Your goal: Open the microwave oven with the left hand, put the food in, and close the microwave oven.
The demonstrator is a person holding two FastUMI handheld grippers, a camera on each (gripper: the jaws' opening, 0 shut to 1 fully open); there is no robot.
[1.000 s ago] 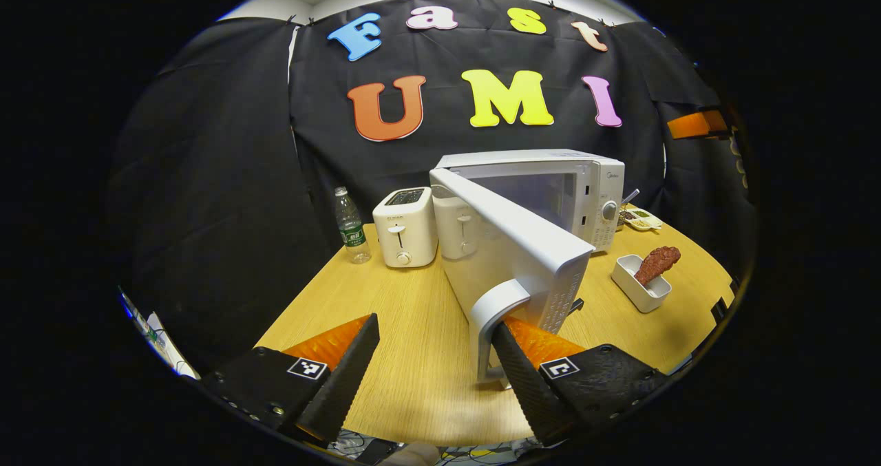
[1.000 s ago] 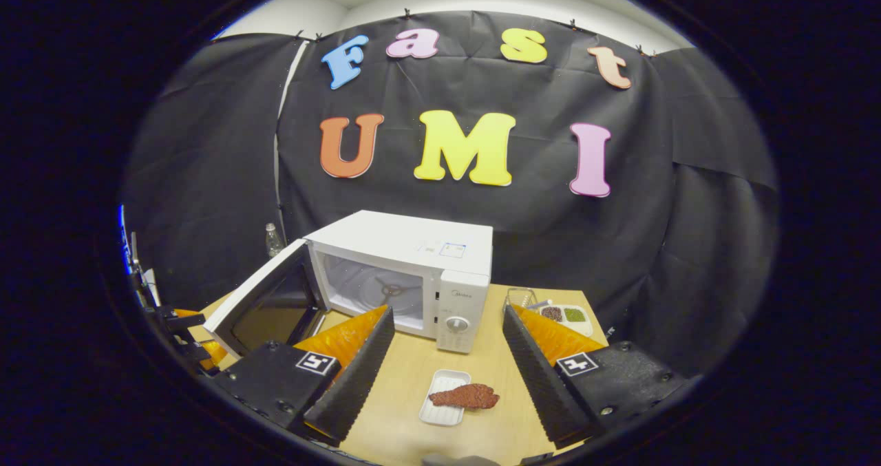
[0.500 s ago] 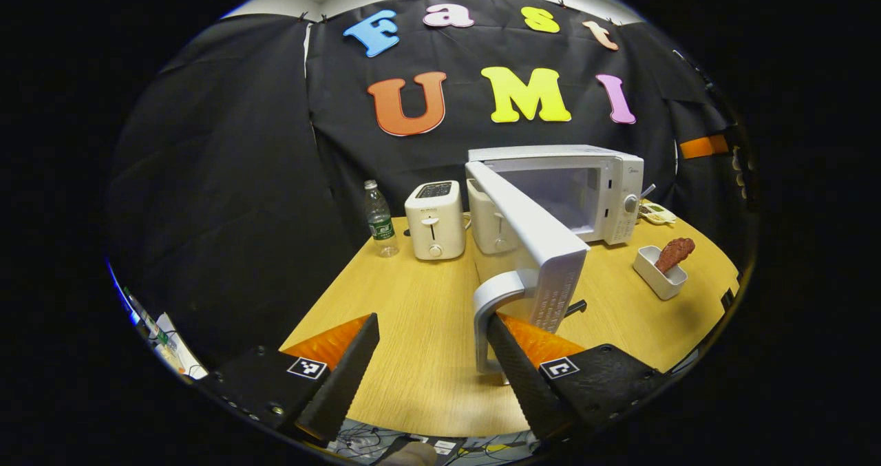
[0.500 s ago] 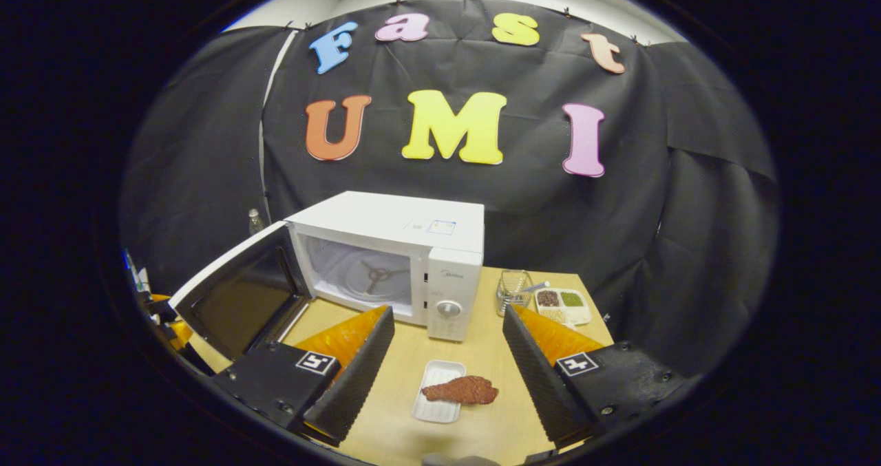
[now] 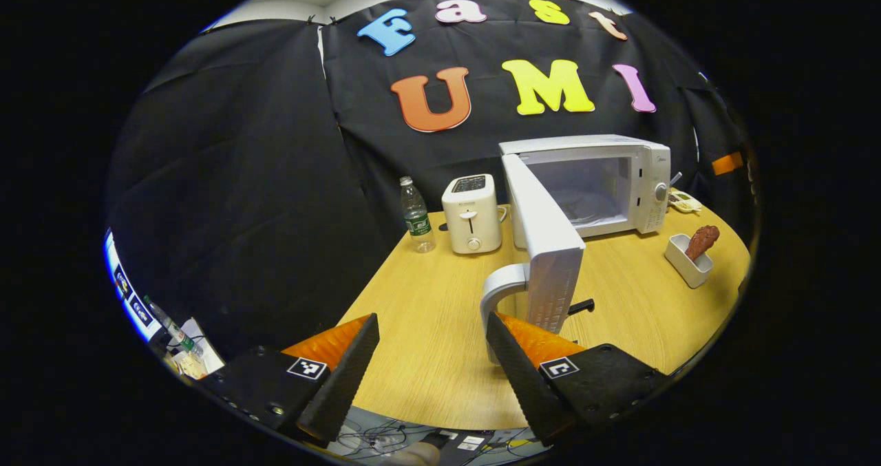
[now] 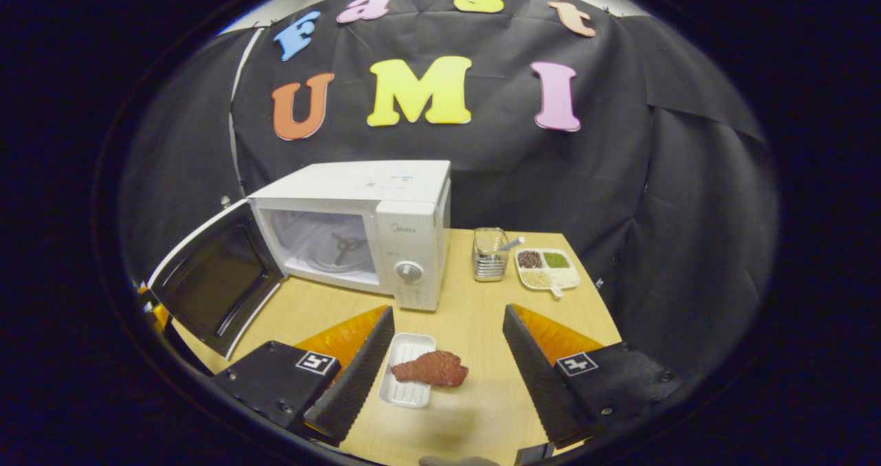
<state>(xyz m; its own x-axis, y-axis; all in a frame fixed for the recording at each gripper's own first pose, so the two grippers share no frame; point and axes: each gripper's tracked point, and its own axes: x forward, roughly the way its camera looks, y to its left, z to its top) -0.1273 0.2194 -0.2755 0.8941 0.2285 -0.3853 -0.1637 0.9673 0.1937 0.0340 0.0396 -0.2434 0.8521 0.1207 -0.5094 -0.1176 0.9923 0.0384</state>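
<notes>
behind the swung-out microwave door a toaster in left gripper view, right gripper view has the spice tray, both jaws released

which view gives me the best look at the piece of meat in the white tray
The right gripper view: the meat lies close, between that gripper's open fingers, across its tray. In the left gripper view the meat is small, far right on the table.
</notes>
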